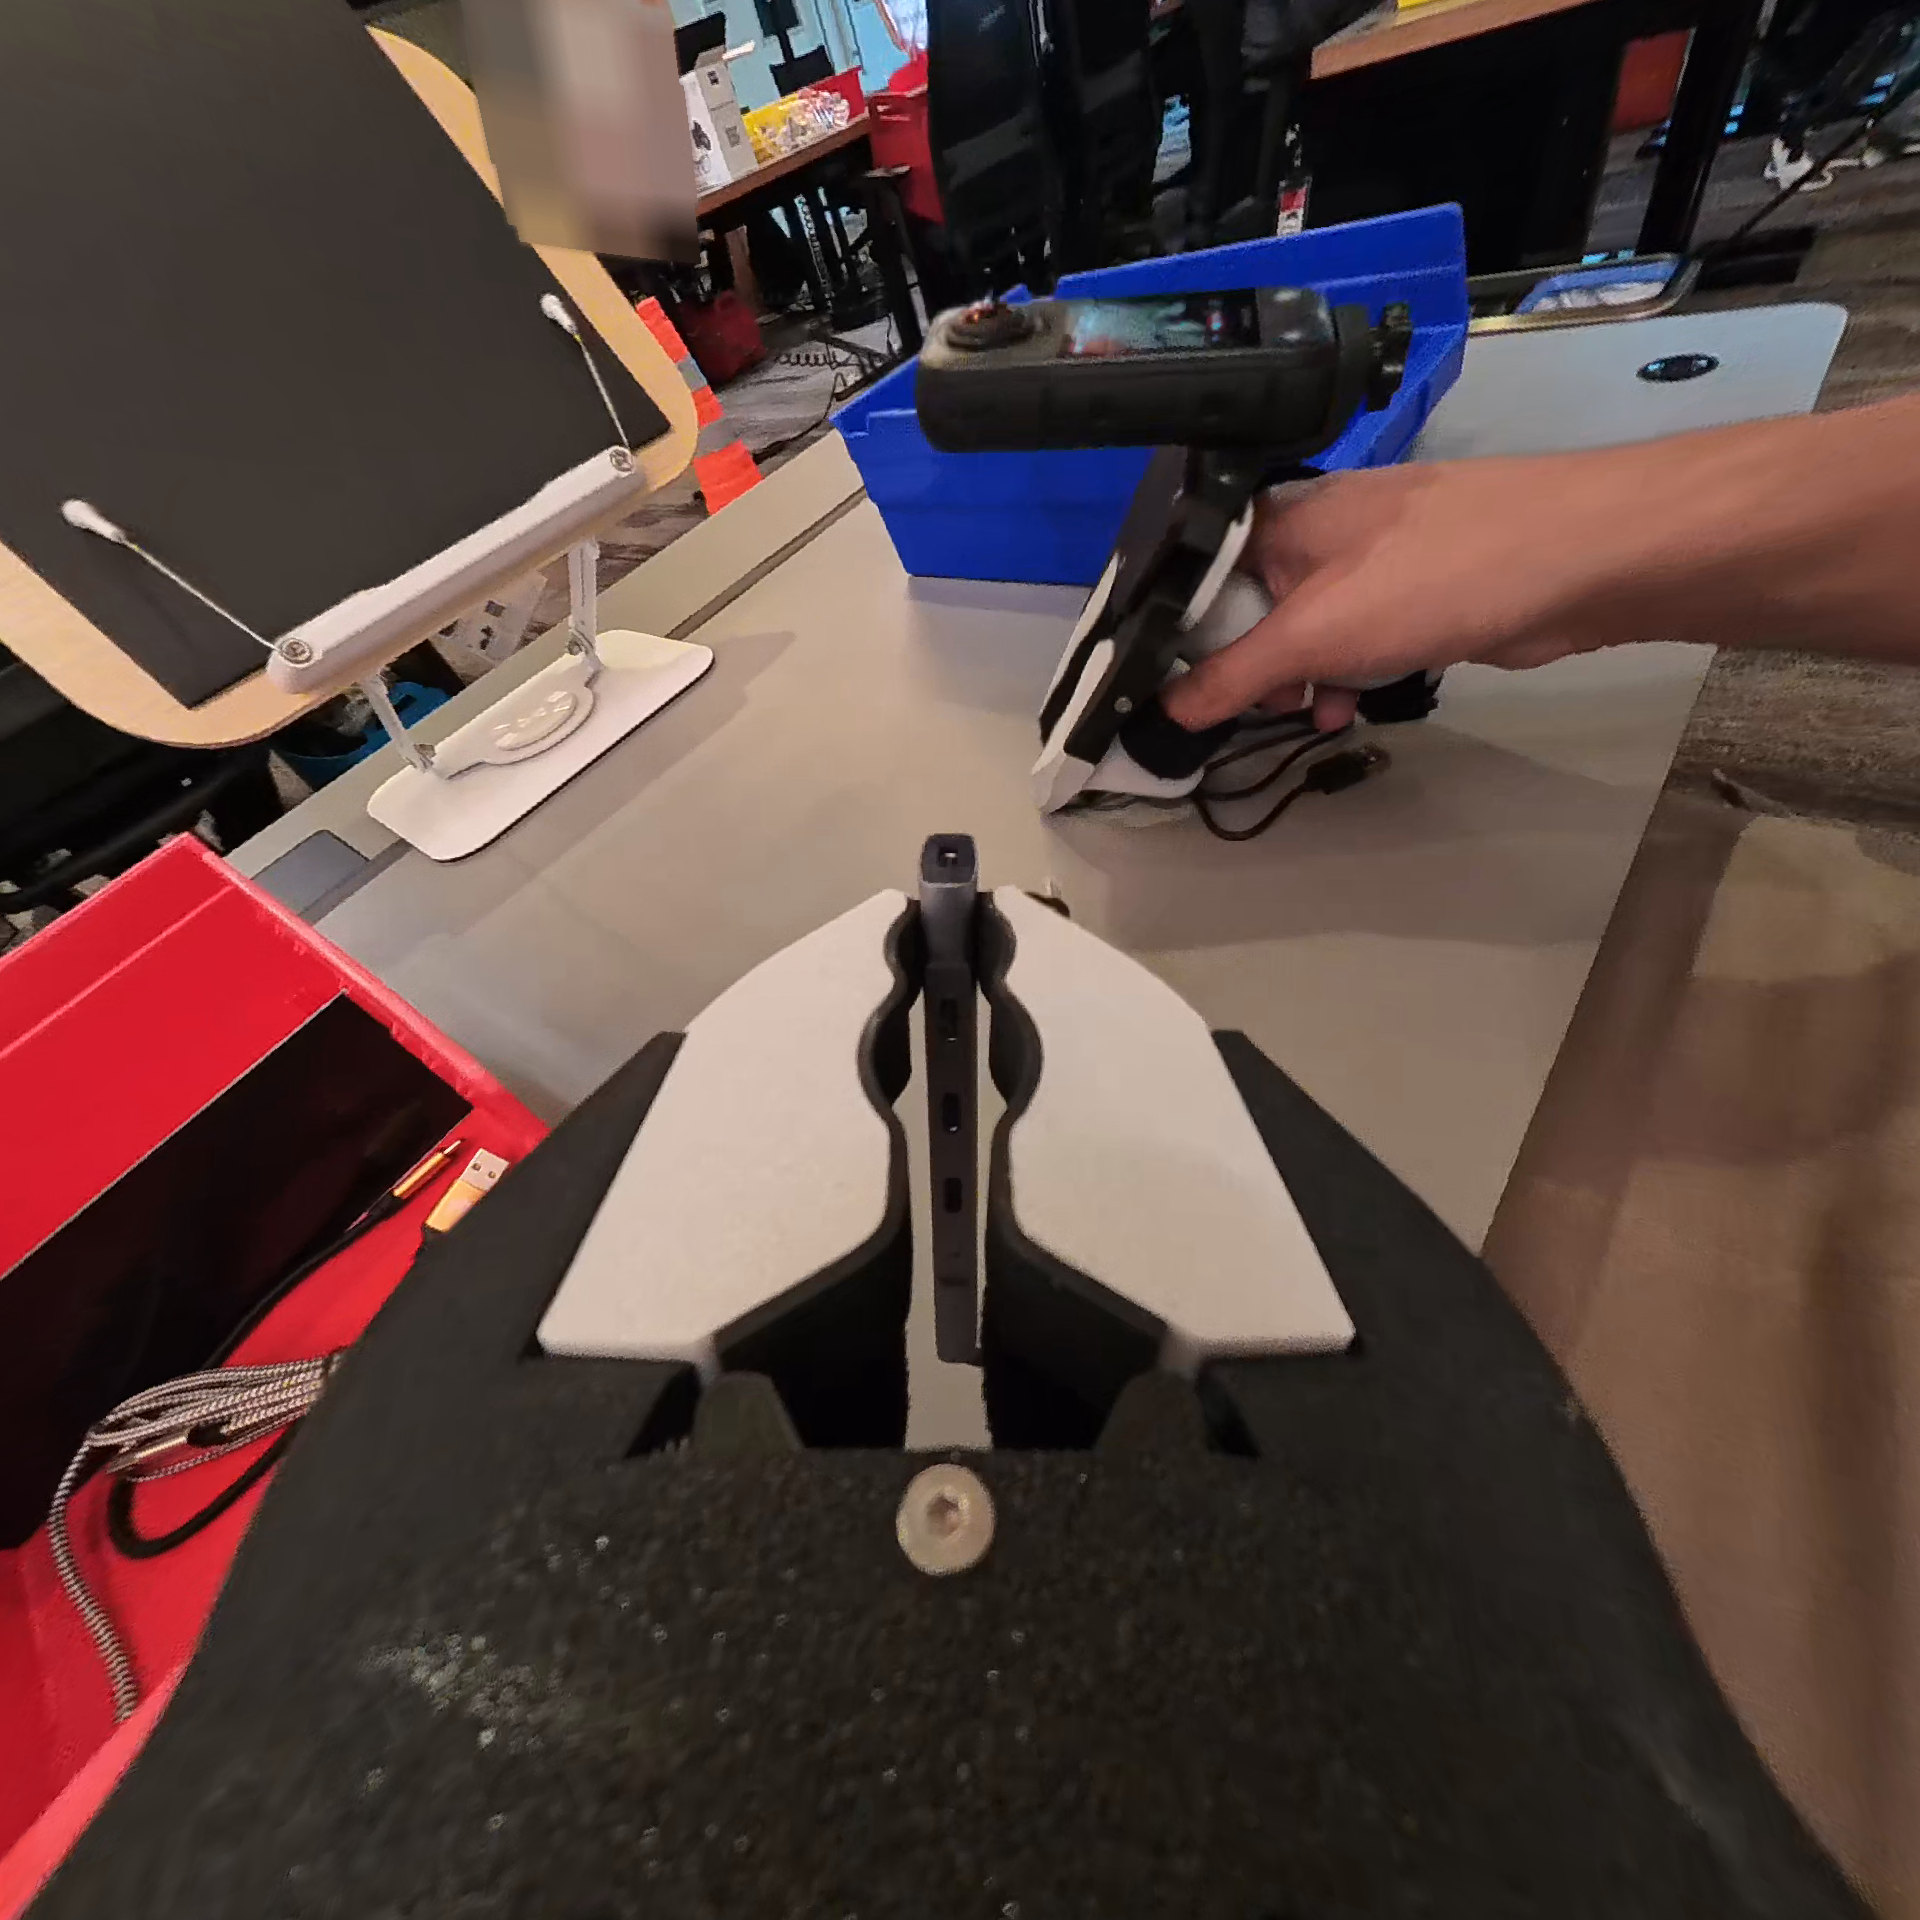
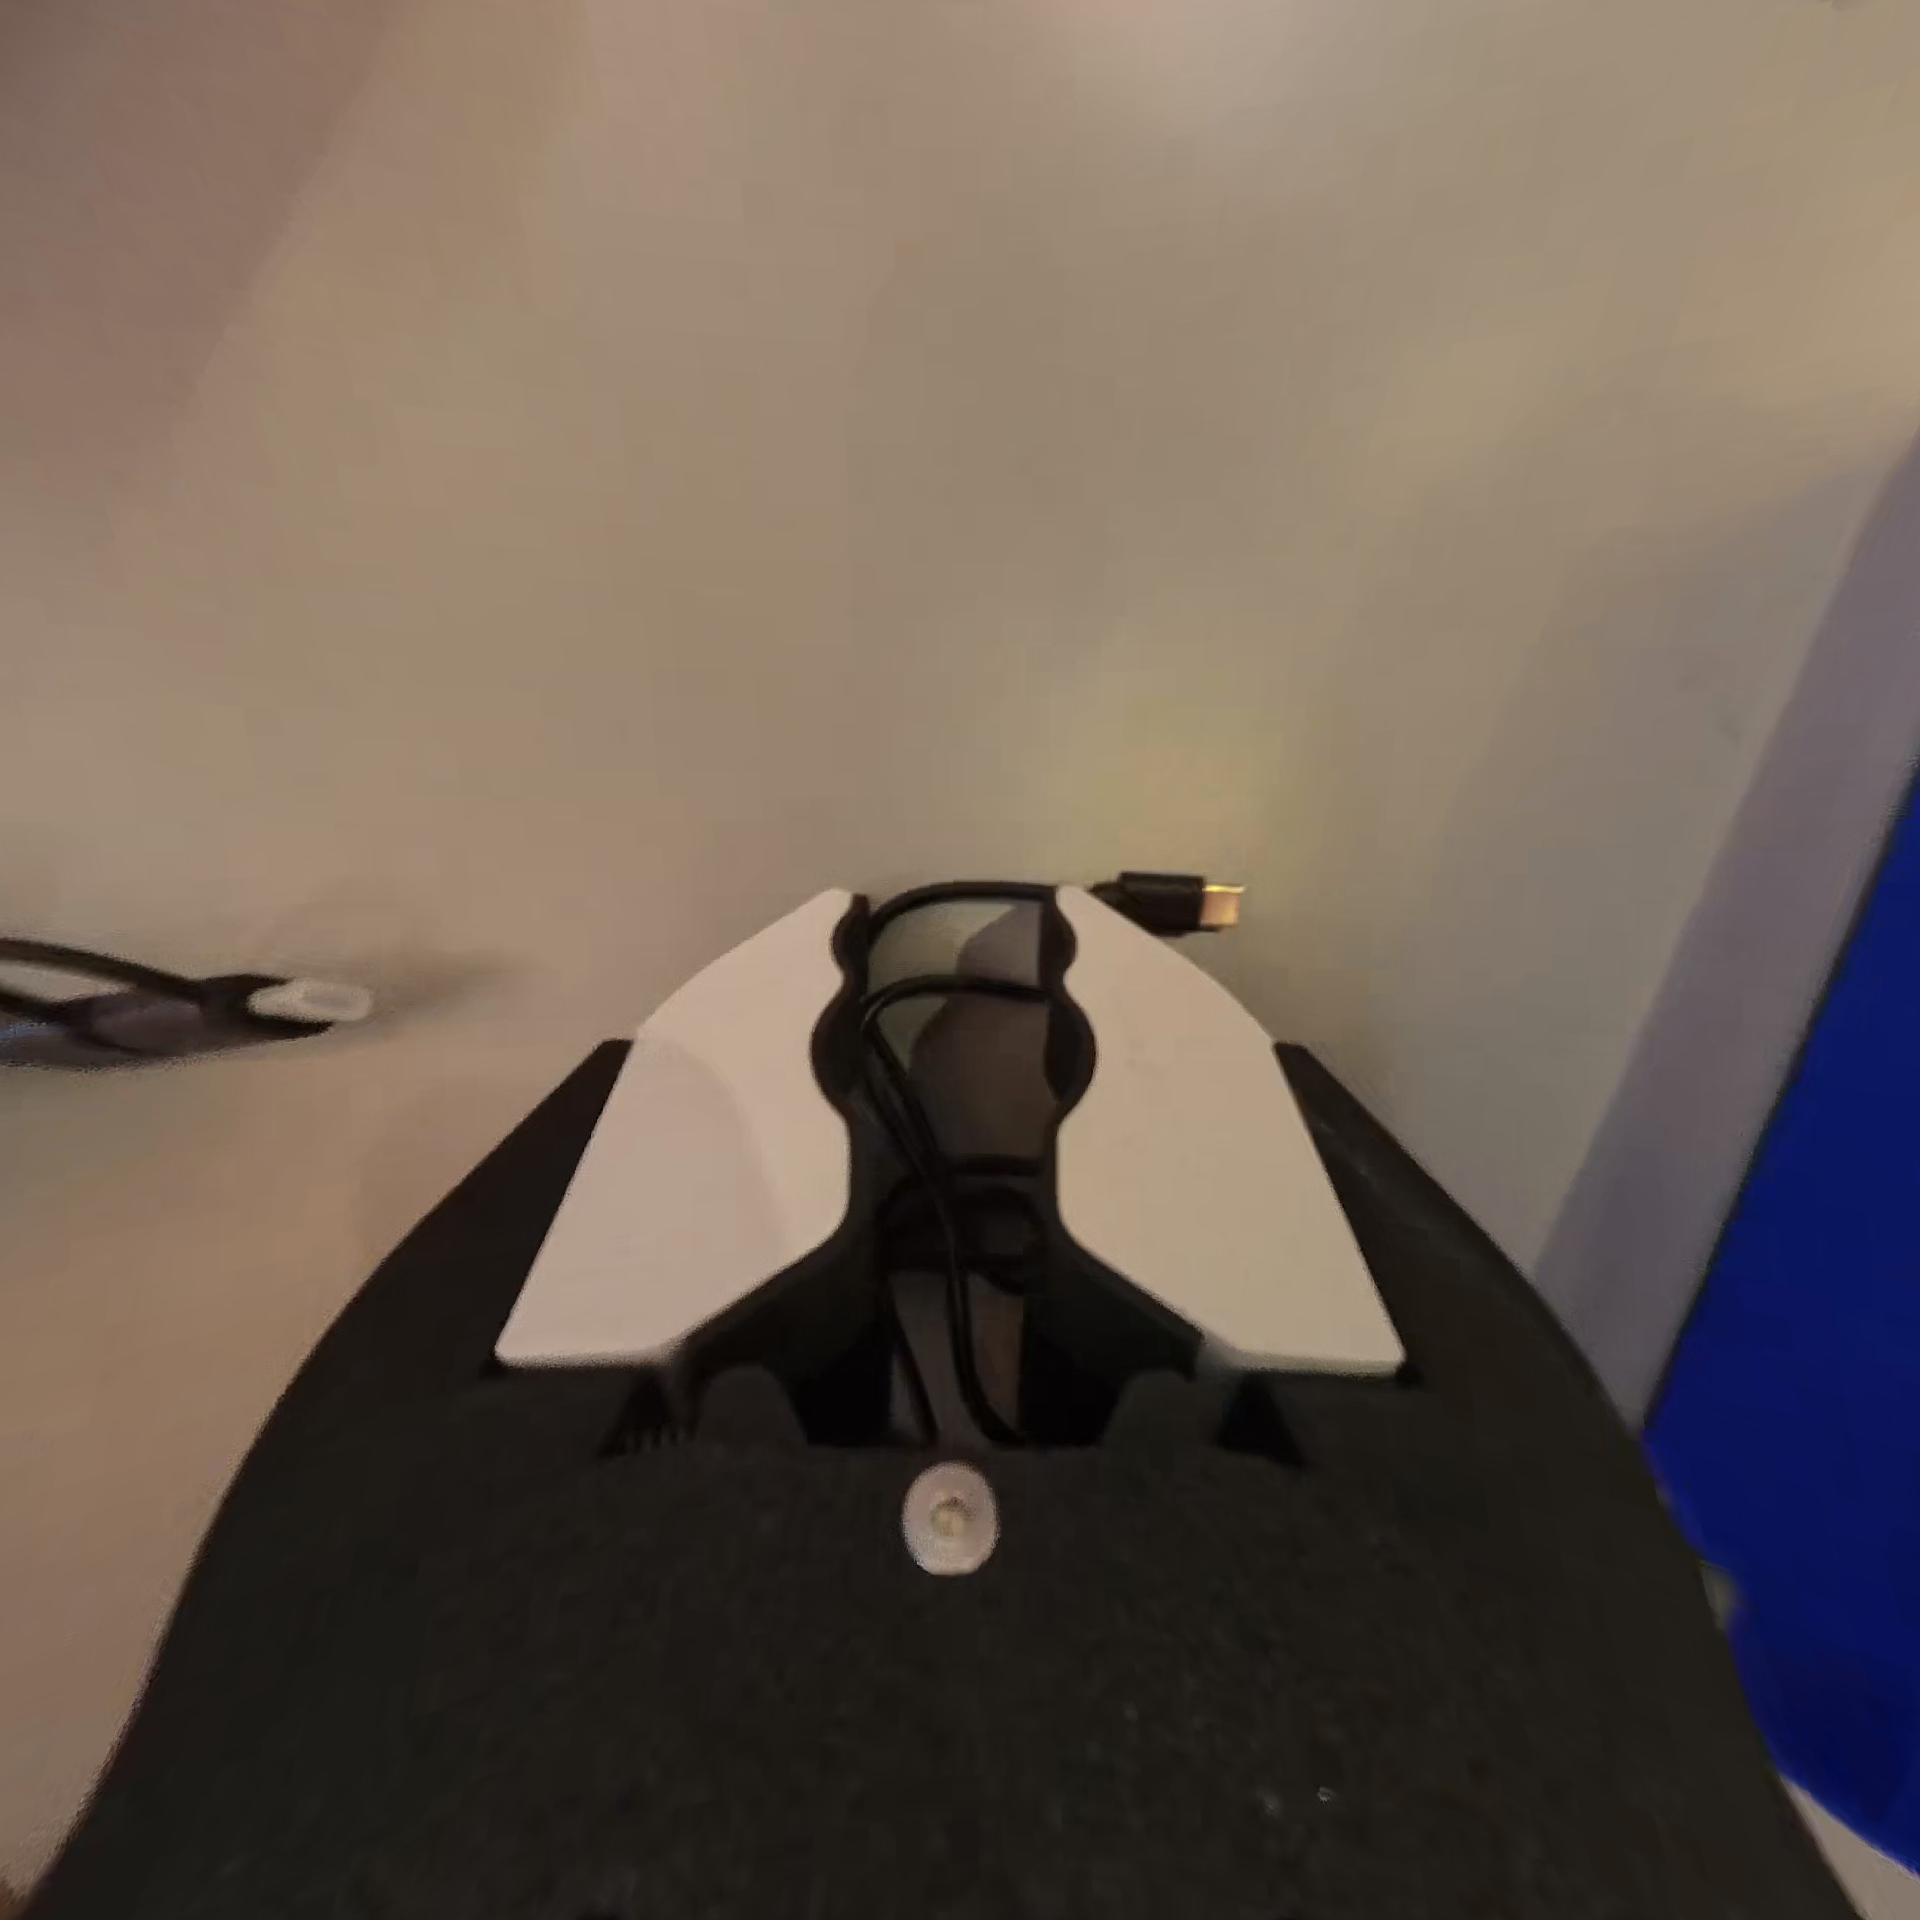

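My left gripper (image 1: 951, 904) is shut on a thin dark grey adapter bar (image 1: 954, 1091) with several ports along its edge, held edge-up above the grey table (image 1: 810, 748). My right gripper (image 2: 954, 899) is tipped down onto the table with its jaws apart around loops of a thin black cable (image 2: 914, 997). The cable's gold-tipped plug (image 2: 1174, 904) lies just past the right fingertip. In the left wrist view the right gripper (image 1: 1049, 790) stands to the far right, held by a hand (image 1: 1403, 582), with the cable (image 1: 1278, 790) under it.
A blue bin (image 1: 987, 509) stands behind the right gripper and shows at the right edge of the right wrist view (image 2: 1818, 1247). A red bin (image 1: 156, 966) with cables and a black slab is at near left. A white stand holding a dark board (image 1: 260, 364) is at far left. Another connector (image 2: 301, 1003) lies to the left. Across from one pair of fingers to the other is roughly 25 cm.
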The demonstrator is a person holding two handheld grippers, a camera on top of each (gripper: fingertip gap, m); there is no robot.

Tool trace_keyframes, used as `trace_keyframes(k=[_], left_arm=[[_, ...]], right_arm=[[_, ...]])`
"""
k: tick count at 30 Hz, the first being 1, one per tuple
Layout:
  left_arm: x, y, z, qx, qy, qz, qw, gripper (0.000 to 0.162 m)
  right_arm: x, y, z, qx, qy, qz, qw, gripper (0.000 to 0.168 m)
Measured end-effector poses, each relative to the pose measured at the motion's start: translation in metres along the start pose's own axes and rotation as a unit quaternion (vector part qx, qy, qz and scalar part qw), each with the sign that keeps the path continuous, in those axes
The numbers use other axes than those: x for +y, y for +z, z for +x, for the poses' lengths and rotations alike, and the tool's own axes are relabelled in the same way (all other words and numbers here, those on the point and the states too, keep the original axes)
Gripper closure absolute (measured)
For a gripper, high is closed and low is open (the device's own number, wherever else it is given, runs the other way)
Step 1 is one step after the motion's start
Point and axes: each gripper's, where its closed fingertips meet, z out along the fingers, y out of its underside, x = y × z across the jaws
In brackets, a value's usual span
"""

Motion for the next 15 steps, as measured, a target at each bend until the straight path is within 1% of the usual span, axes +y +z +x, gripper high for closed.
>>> trace_keyframes(k=[1,2,3,4,5,7,9,10,11,15], left_arm=[[0.001,0.000,0.000,0.001,0.001,-0.001,1.000,0.153],[0.001,0.000,0.000,0.001,-0.001,-0.001,1.000,0.153],[0.001,0.000,0.000,0.002,-0.003,-0.001,1.000,0.153],[0.002,-0.001,-0.001,0.002,-0.006,-0.001,1.000,0.153],[0.002,-0.001,-0.002,0.002,-0.009,-0.001,1.000,0.153],[0.003,-0.003,-0.003,0.001,-0.014,-0.001,1.000,0.153],[0.003,-0.004,-0.005,-0.001,-0.020,-0.001,1.000,0.153],[0.003,-0.004,-0.005,-0.001,-0.023,-0.001,1.000,0.153],[0.003,-0.005,-0.005,-0.001,-0.025,-0.002,1.000,0.153],[0.004,-0.006,-0.004,-0.005,-0.021,-0.005,1.000,0.153]], right_arm=[[0.000,0.000,-0.007,-0.027,-0.002,0.005,1.000,0.146],[0.002,-0.002,-0.021,-0.078,-0.018,0.004,0.997,0.153],[0.005,-0.006,-0.035,-0.133,-0.044,0.004,0.990,0.151],[0.009,-0.009,-0.041,-0.162,-0.068,-0.001,0.985,0.155],[0.013,-0.011,-0.041,-0.173,-0.088,-0.007,0.981,0.161],[0.021,-0.017,-0.043,-0.206,-0.123,-0.030,0.970,0.165],[0.036,-0.030,-0.056,-0.280,-0.160,-0.067,0.944,0.165],[0.042,-0.035,-0.058,-0.296,-0.174,-0.078,0.936,0.166],[0.047,-0.039,-0.055,-0.296,-0.192,-0.088,0.932,0.165],[0.065,-0.060,-0.048,-0.310,-0.276,-0.095,0.905,0.165]])
